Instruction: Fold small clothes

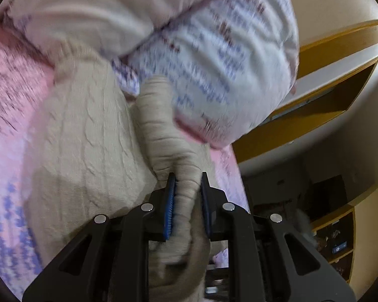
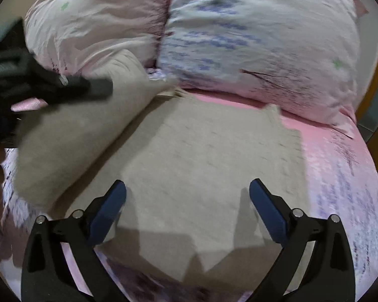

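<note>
A beige knit sweater (image 2: 189, 156) lies flat on a pink bedsheet (image 2: 340, 176), just below two pillows (image 2: 264, 37). No writing is legible. The left gripper (image 1: 187, 183) pinches a bunched sleeve (image 1: 161, 125), which runs away toward the pillows. The right gripper (image 2: 187, 188) hangs open over the sweater's middle, bare sheet to its right.

My left tool (image 1: 187, 183) is clamped on a bunched sleeve (image 1: 161, 130) at lower centre; my right tool (image 2: 187, 191) hangs with jaws spread wide.
</note>
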`<action>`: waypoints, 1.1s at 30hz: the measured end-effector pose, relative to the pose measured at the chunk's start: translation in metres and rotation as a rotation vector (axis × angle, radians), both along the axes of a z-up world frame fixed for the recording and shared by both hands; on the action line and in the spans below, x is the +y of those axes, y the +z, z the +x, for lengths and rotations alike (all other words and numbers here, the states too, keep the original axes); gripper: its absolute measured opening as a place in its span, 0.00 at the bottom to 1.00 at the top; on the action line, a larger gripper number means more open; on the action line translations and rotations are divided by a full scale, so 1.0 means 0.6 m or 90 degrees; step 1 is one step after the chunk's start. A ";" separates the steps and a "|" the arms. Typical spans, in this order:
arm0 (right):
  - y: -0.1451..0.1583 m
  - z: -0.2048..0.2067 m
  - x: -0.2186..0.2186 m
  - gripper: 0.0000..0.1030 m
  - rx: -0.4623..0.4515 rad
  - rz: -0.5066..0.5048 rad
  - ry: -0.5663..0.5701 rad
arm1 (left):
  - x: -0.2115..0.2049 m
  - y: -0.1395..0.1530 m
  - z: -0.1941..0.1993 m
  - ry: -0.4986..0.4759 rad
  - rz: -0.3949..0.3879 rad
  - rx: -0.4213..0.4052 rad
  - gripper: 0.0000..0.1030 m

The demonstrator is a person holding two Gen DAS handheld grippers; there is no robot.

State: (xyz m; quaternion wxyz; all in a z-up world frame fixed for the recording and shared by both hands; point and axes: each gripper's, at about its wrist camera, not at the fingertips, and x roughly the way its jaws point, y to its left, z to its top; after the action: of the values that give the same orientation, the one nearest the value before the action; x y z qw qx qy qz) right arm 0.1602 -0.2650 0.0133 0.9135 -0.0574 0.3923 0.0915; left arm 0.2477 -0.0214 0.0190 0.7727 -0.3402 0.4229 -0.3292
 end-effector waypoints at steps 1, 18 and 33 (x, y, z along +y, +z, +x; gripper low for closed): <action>0.006 -0.008 -0.021 0.92 -0.003 0.010 -0.009 | -0.005 -0.004 0.000 -0.015 -0.003 0.001 0.18; 0.010 0.067 -0.070 0.54 0.179 0.438 0.004 | 0.129 0.039 -0.049 0.139 0.148 -0.062 0.73; -0.032 0.107 -0.052 0.49 0.260 0.541 0.009 | 0.093 -0.038 -0.021 0.072 0.143 0.021 0.76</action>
State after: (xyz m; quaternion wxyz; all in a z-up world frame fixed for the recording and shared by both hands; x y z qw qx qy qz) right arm 0.2244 -0.2960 -0.0057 0.7594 0.3384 0.4913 0.2595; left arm 0.2348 0.0344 -0.0038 0.8159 -0.2805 0.4501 -0.2303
